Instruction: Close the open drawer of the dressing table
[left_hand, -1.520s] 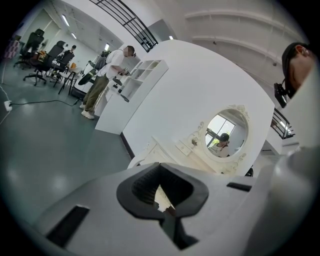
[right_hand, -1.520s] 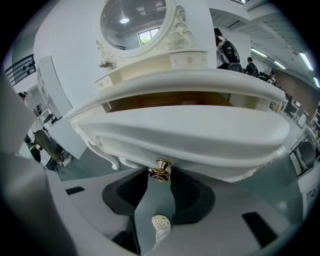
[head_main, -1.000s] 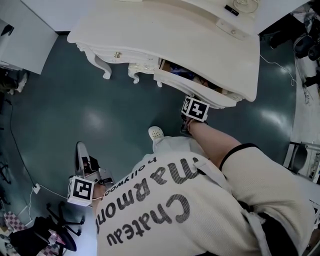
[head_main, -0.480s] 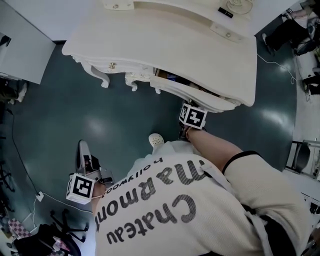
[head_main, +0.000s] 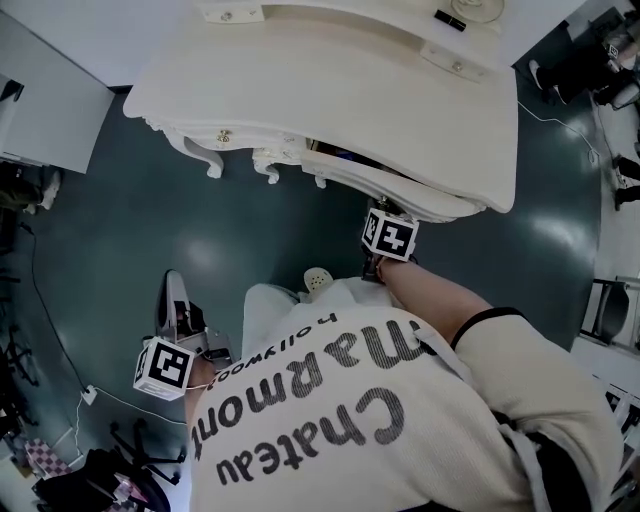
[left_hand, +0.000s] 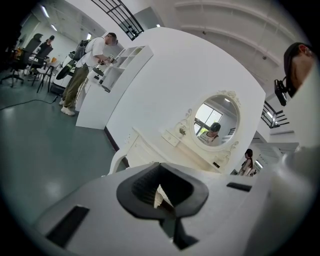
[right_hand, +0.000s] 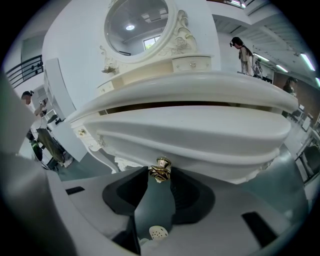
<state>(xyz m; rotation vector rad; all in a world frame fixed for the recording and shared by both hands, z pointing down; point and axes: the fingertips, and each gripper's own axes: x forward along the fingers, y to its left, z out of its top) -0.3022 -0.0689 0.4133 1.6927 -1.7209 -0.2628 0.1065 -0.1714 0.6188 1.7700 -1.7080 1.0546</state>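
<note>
1. Gold knob (right_hand: 160, 169) of drawer (right_hand: 200, 135): clamped at jaw tips of right gripper (right_hand: 160, 177), prob. for a straight push inward.
2. Drawer under top of dressing table (head_main: 330, 90), not yet flush; dark slit above front.
3. Left gripper (left_hand: 161, 192): well apart from table, jaws together w/ nothing inside; seemingly not needed now.

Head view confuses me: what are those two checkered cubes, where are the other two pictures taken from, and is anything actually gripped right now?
A person holds a hand-held gripper in each hand; the cubes are part of those. The head view looks down from the person's head at the white dressing table. Each other picture looks along one gripper's jaws. The right hand-held gripper is closed on the gold knob of the drawer, which is nearly shut. The left hand-held gripper is shut and empty.
</note>
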